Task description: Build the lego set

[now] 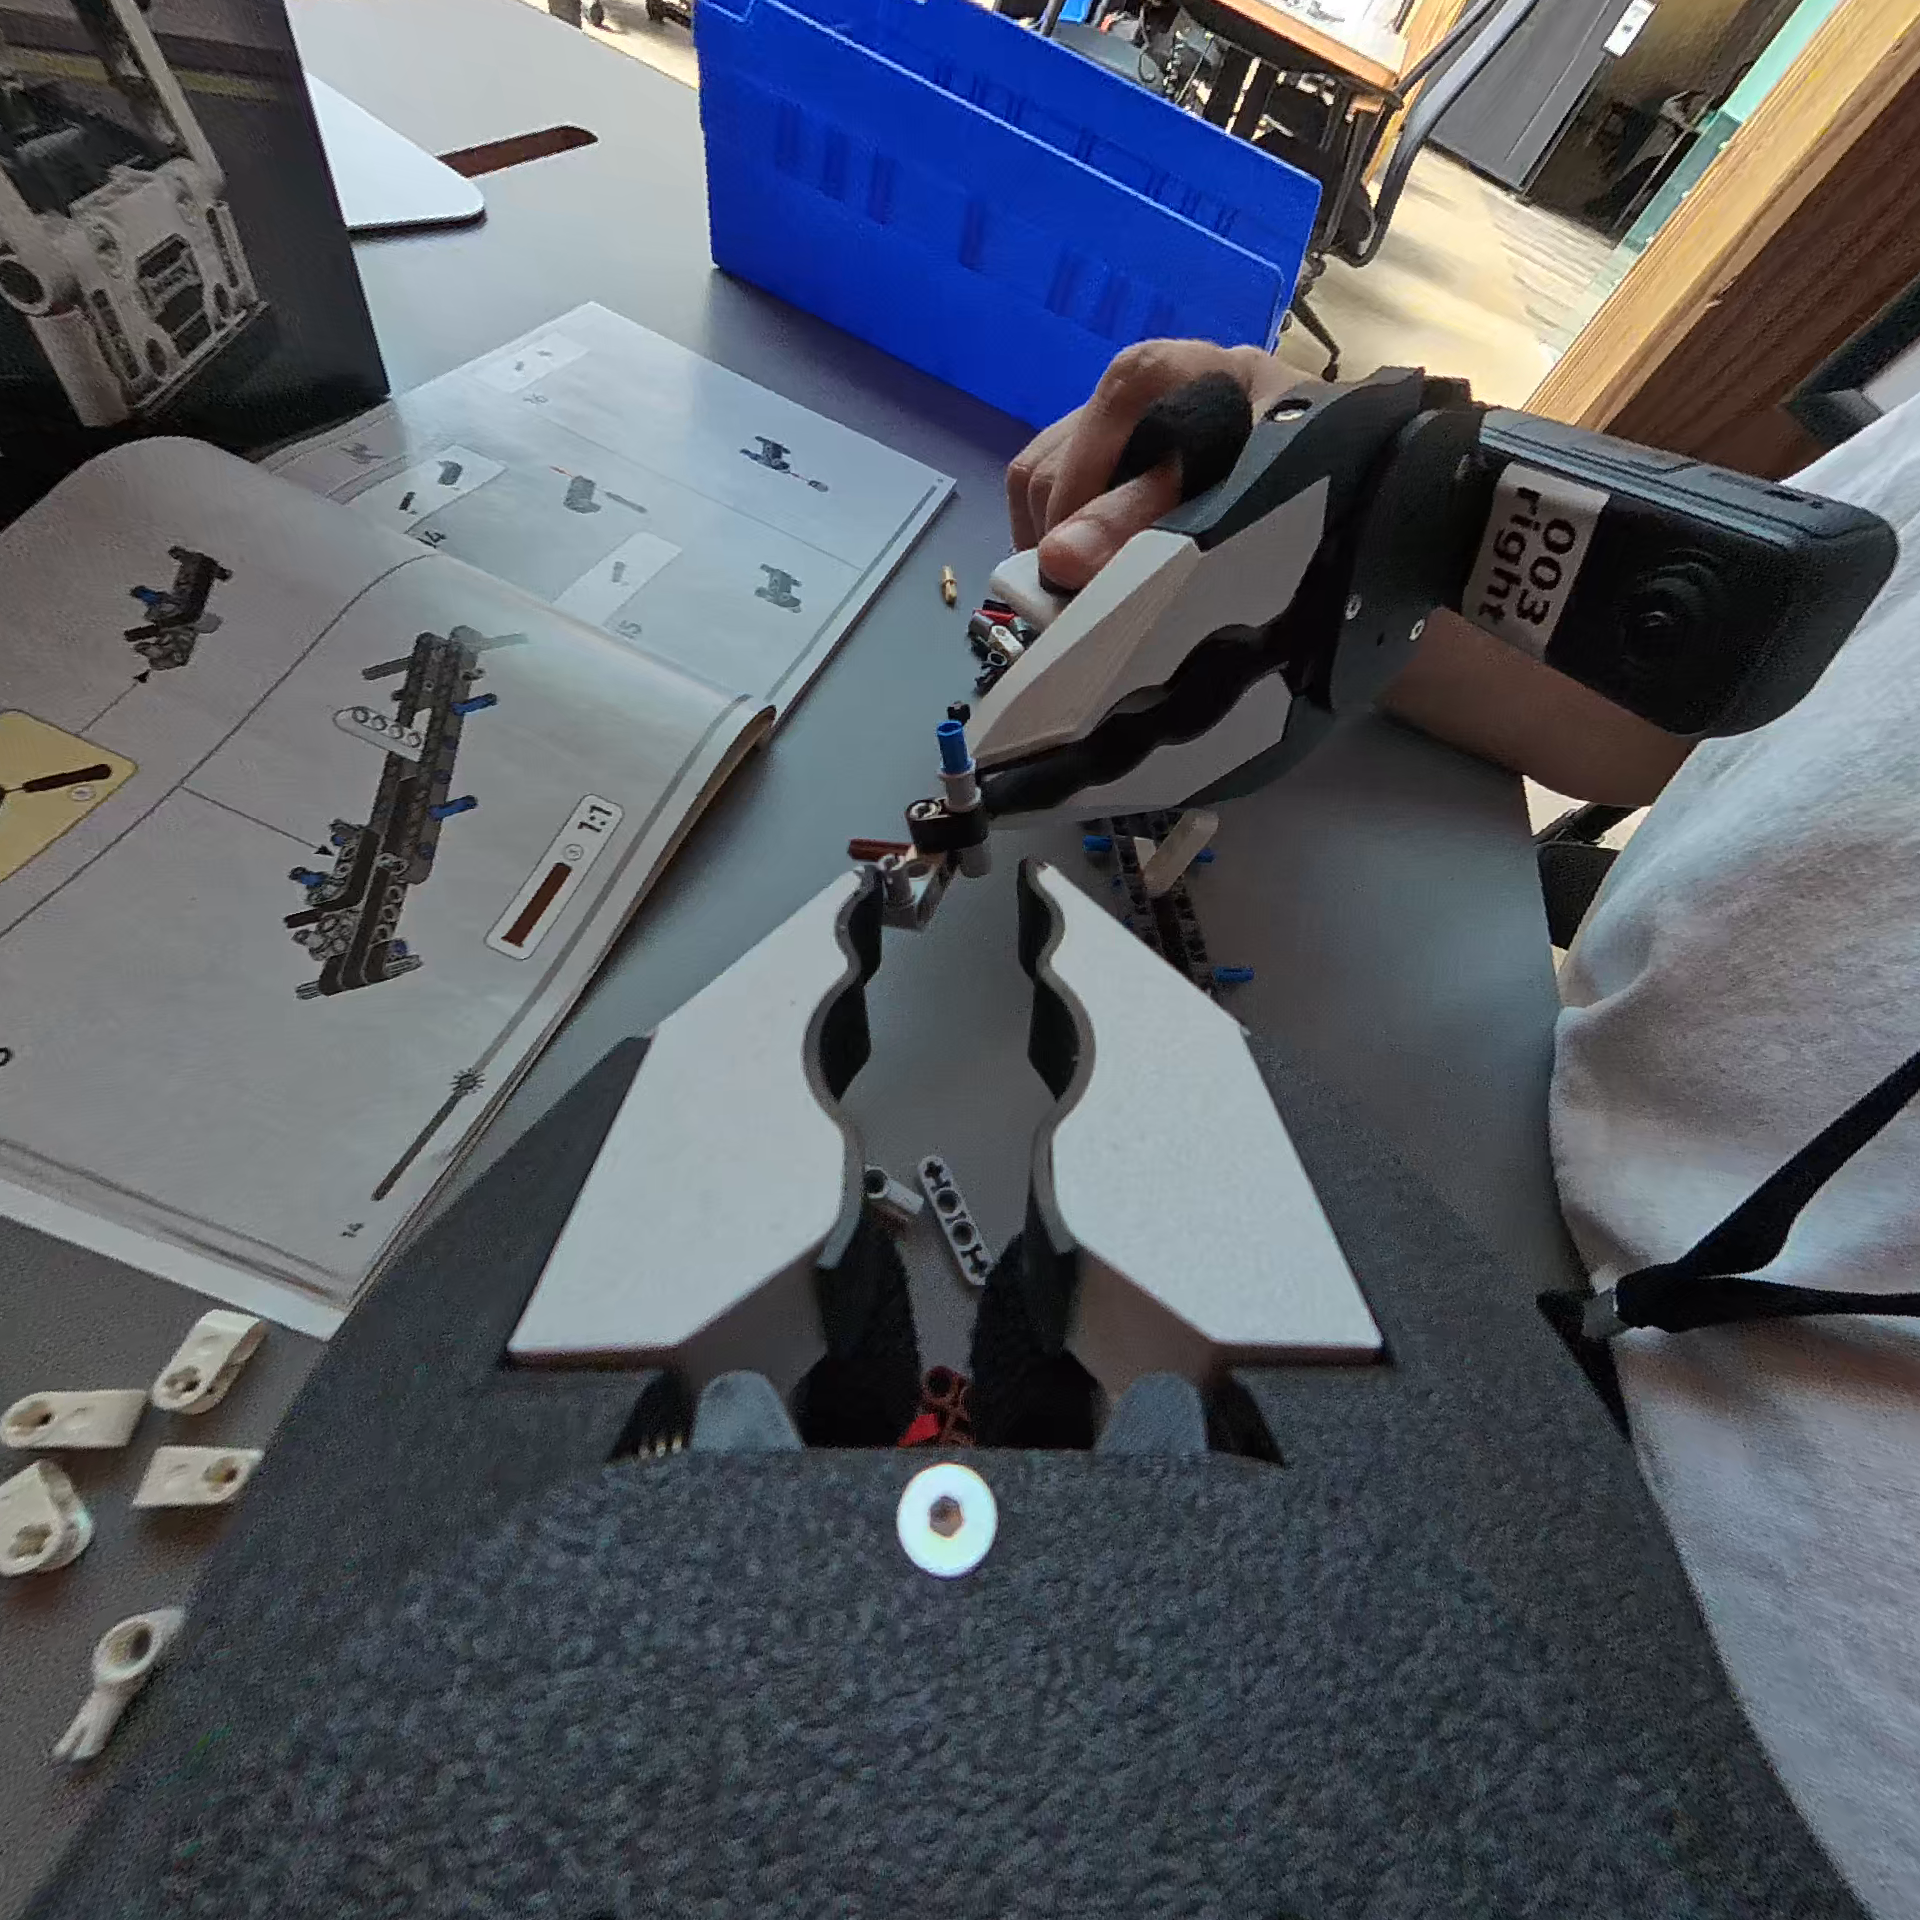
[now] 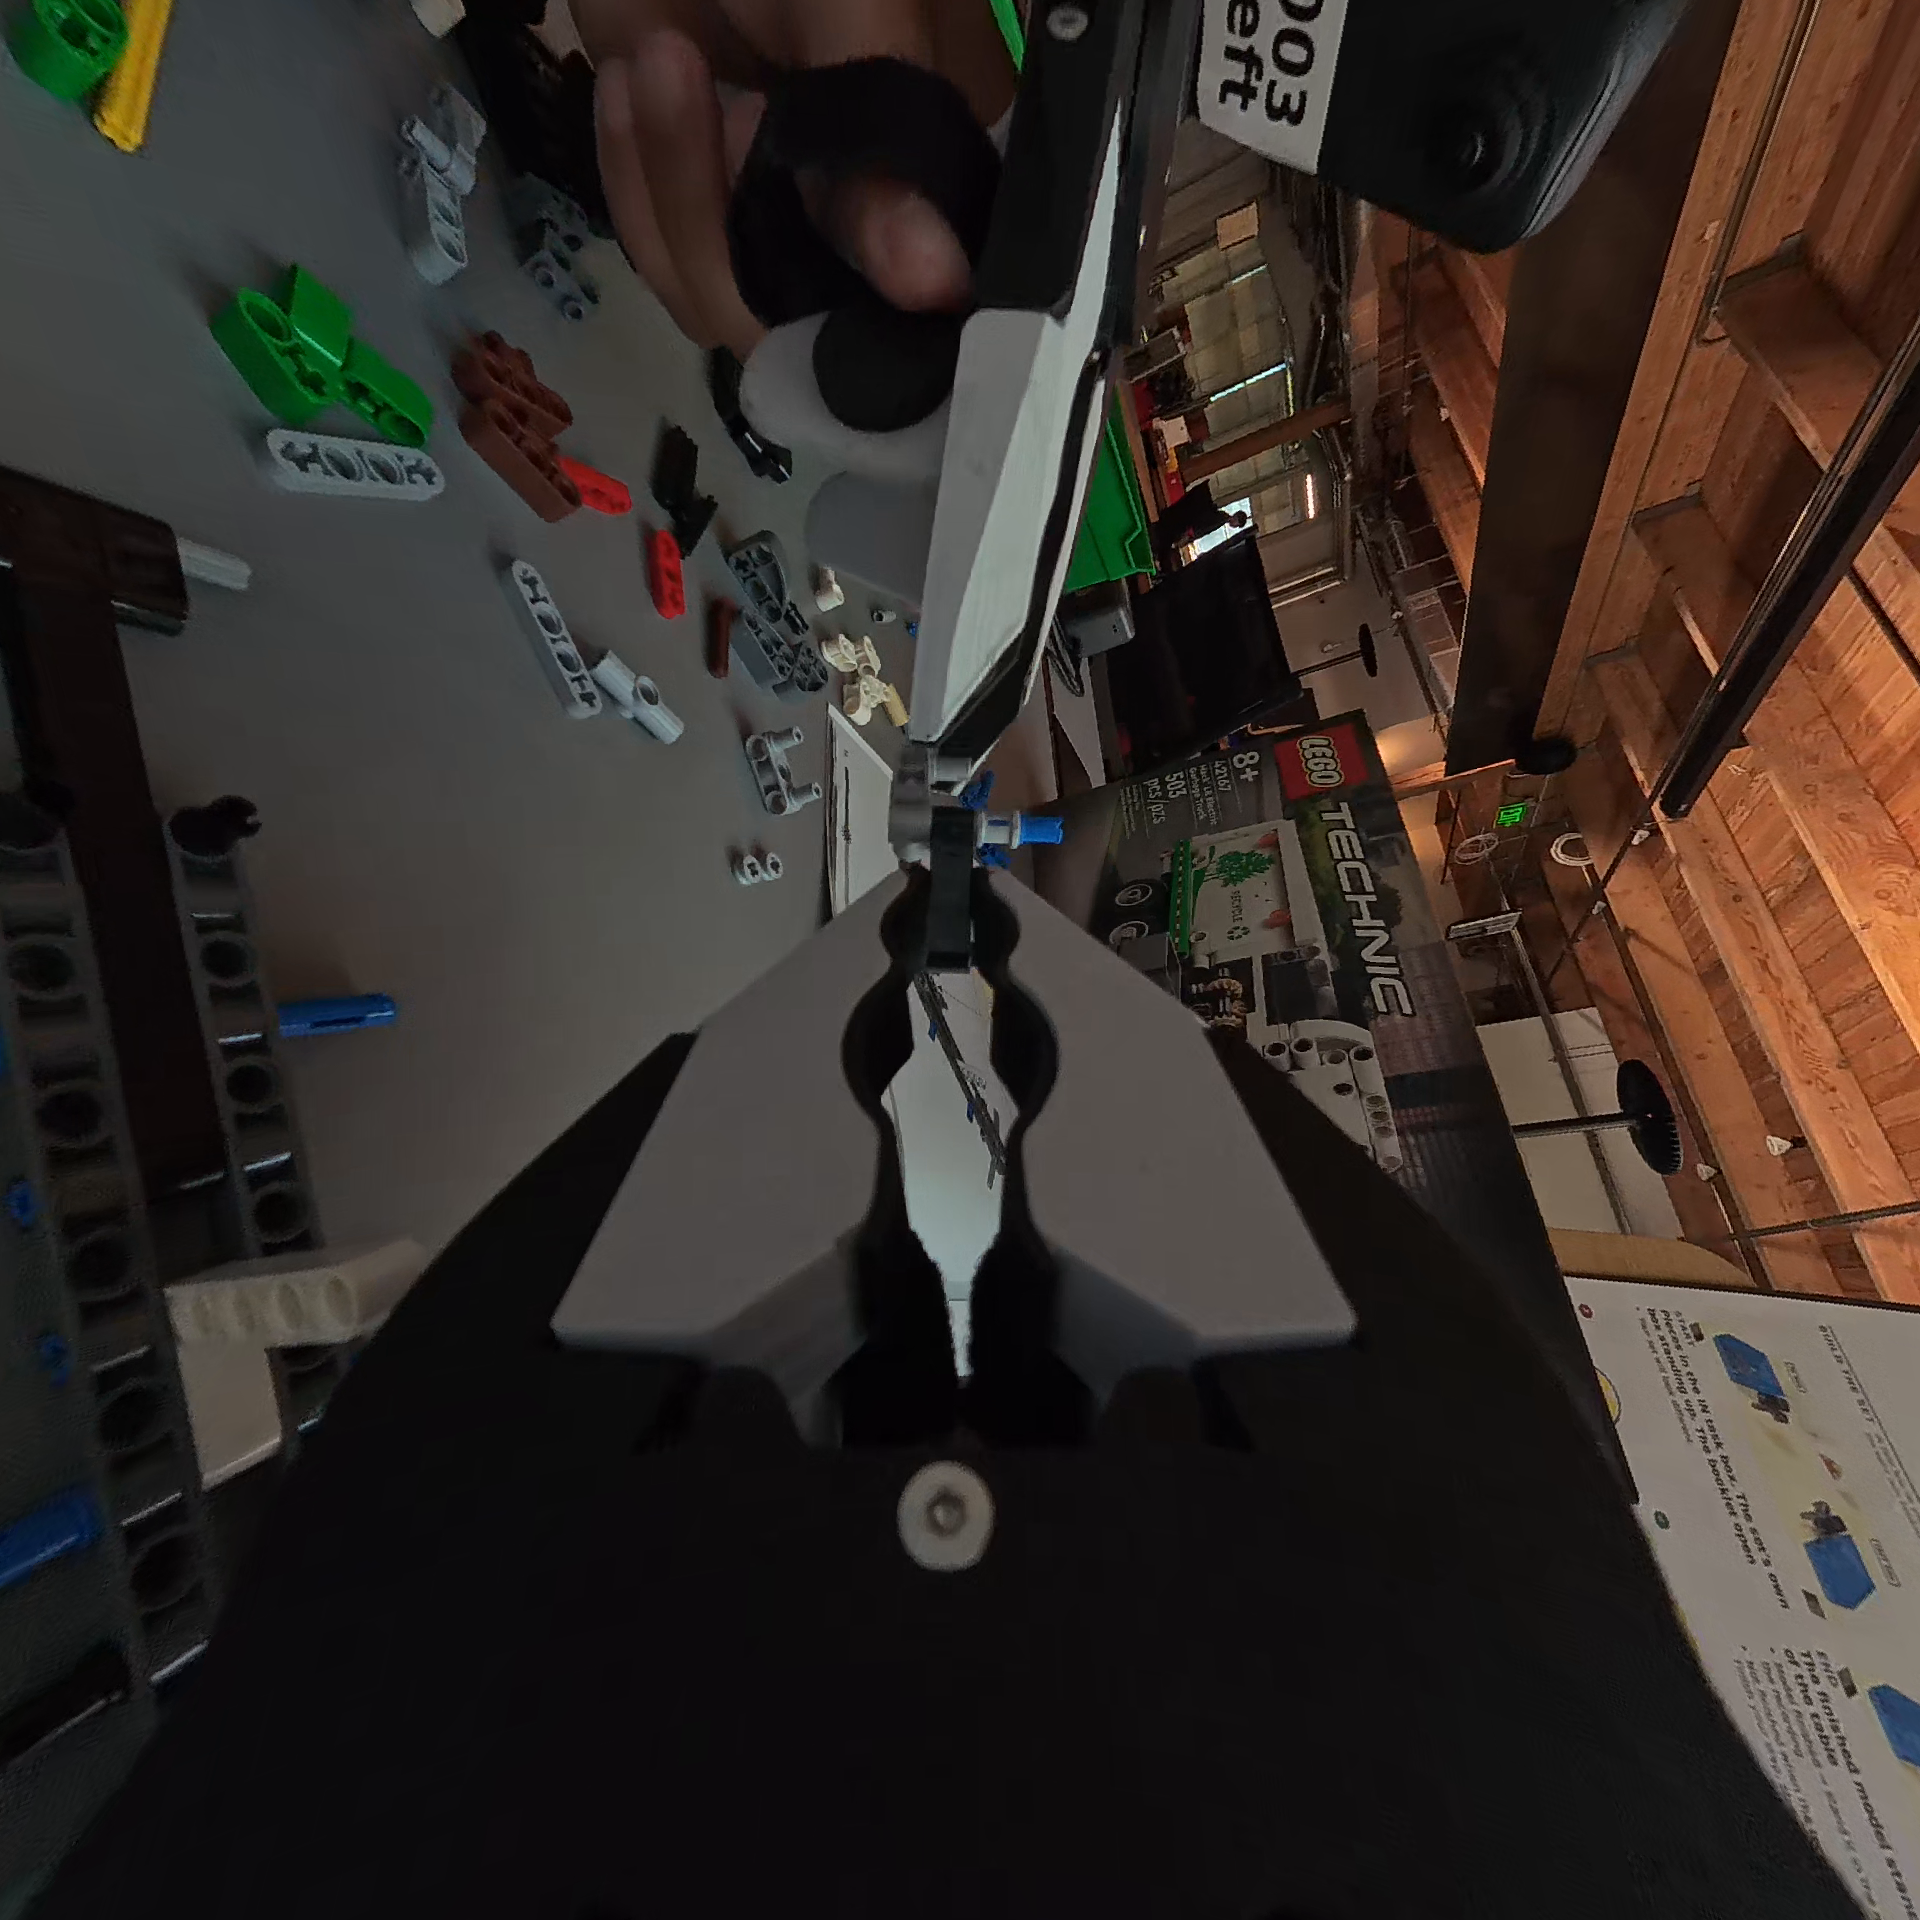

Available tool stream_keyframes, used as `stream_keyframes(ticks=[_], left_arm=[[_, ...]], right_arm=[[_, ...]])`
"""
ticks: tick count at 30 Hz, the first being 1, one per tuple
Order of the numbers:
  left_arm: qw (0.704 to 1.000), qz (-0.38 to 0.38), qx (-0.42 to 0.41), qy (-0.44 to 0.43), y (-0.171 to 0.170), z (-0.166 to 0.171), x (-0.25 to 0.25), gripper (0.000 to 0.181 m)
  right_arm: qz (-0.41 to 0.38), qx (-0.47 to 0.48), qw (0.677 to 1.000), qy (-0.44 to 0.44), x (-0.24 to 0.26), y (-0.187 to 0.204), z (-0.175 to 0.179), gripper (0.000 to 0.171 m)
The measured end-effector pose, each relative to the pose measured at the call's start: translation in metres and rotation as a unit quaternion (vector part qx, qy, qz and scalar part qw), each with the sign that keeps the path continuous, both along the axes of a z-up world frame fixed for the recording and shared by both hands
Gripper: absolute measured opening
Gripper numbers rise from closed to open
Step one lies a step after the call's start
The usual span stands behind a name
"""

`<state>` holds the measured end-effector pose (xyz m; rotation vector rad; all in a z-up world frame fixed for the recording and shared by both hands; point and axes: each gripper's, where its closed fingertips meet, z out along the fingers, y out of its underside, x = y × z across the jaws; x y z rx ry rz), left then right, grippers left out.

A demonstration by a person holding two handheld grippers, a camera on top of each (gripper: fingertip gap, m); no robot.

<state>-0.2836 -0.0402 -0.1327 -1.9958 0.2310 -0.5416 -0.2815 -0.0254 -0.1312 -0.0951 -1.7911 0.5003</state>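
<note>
My right gripper [image 1: 982, 802] comes in from the right and is shut on a small black connector [image 1: 948, 826] with a blue and grey pin [image 1: 952, 750] sticking up from it. In the right wrist view, the gripper [image 2: 940, 883] pinches the same black connector [image 2: 951, 883]. A light grey connector [image 1: 914, 896] with a brown axle [image 1: 871, 847] hangs below it, against the left fingertip of my left gripper [image 1: 945, 883]. The left gripper's jaws stand apart around nothing. A long dark grey beam assembly [image 1: 1174, 920] with blue pins lies on the table behind.
An open instruction booklet [image 1: 416, 727] lies at left, with the set's box [image 1: 156, 208] behind it. A blue bin [image 1: 987, 229] stands at the back. White connectors [image 1: 73, 1423] lie at lower left. Loose green, brown, red and grey parts [image 2: 509, 416] are scattered on the grey table [image 1: 623, 208]. Only a small space, under 4 cm, lies between the two pairs of fingers.
</note>
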Motion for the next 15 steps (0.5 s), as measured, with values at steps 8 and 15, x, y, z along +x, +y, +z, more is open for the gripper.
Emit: stream_keyframes(ticks=[8,15], left_arm=[[1.0,0.006,0.01,0.01,0.002,0.003,0.0,0.026],[1.0,-0.006,-0.002,0.024,0.001,-0.003,0.007,0.022]], right_arm=[[0.007,0.018,1.0,0.001,0.0,-0.007,-0.001,0.004],[0.0,0.042,0.999,0.006,-0.001,-0.007,-0.003,0.004]])
